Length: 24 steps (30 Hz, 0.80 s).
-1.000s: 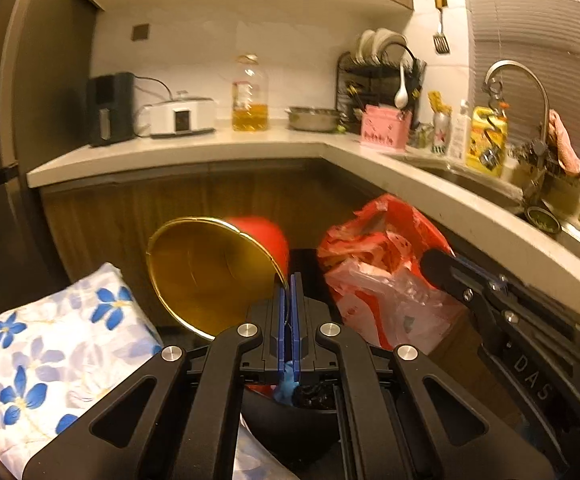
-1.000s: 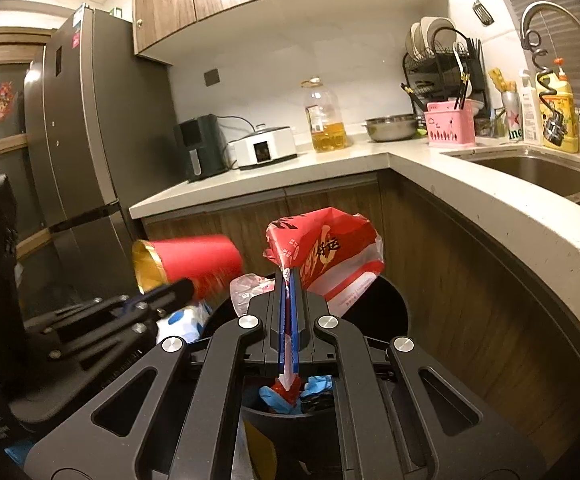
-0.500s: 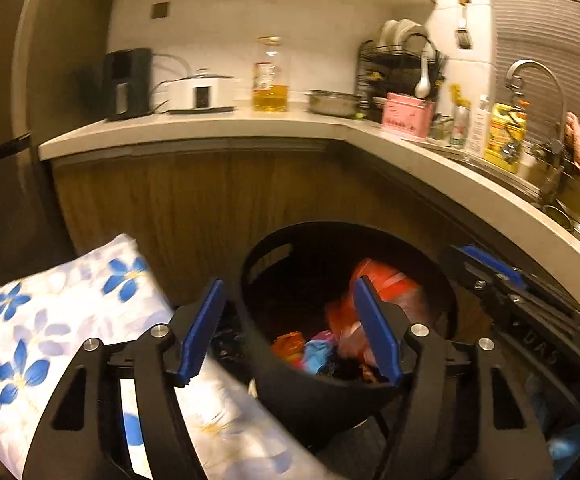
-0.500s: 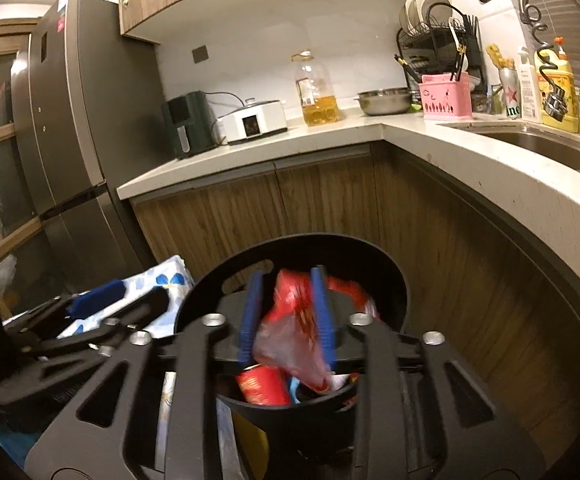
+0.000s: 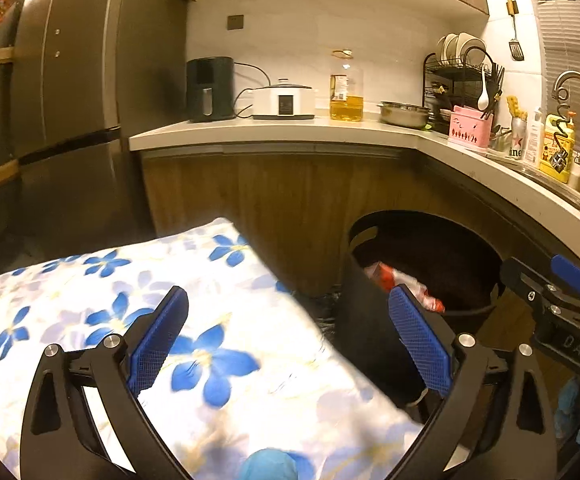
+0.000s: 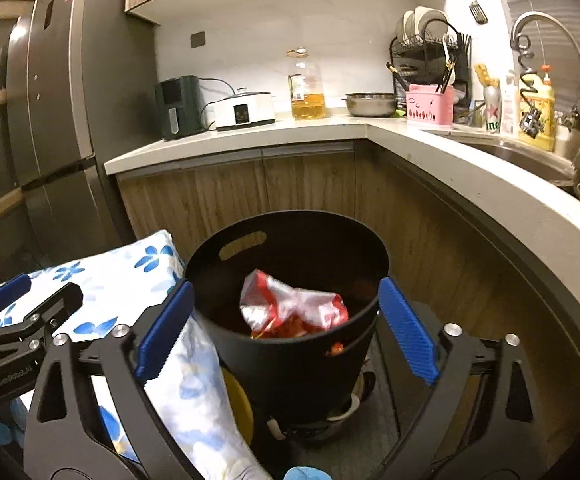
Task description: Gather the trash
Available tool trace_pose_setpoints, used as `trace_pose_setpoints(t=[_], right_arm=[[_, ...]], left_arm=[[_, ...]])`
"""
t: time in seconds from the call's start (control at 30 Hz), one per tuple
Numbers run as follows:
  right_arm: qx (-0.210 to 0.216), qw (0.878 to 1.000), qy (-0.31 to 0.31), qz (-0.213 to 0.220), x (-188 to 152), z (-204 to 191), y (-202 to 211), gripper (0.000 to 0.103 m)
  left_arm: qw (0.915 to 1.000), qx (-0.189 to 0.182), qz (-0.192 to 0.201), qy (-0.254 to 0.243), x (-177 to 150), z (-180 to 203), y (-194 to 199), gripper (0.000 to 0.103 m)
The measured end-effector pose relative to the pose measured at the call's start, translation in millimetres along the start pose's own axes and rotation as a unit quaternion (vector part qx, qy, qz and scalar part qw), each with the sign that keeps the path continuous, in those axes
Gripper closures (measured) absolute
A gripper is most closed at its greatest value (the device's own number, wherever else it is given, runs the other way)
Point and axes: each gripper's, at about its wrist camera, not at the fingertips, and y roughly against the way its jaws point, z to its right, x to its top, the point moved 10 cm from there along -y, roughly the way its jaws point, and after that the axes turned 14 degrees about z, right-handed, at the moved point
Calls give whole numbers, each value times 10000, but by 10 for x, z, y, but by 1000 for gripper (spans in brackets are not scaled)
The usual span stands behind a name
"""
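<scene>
Kitchen counter behind bin; floral cushion seemingly touching it.

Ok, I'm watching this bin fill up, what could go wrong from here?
The red and white wrapper sits puffed up high in the black bin, so later trash may spill over the rim. The floral pillow presses against the bin's side and could tip it. Both the left claw and the right claw are open and empty.
</scene>
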Motion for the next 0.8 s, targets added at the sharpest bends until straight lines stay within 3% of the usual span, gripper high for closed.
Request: trace_pose_setpoints(t=[0.27,0.8], right_arm=[[-111,9994,326,-53,-109,-306,465,6],[-210,9991,373,65,-187,-743,1418,6]], left_arm=[[9998,125,9,120,-127,-293,551,7],[9995,143,185,194,-225,-660,1395,7]])
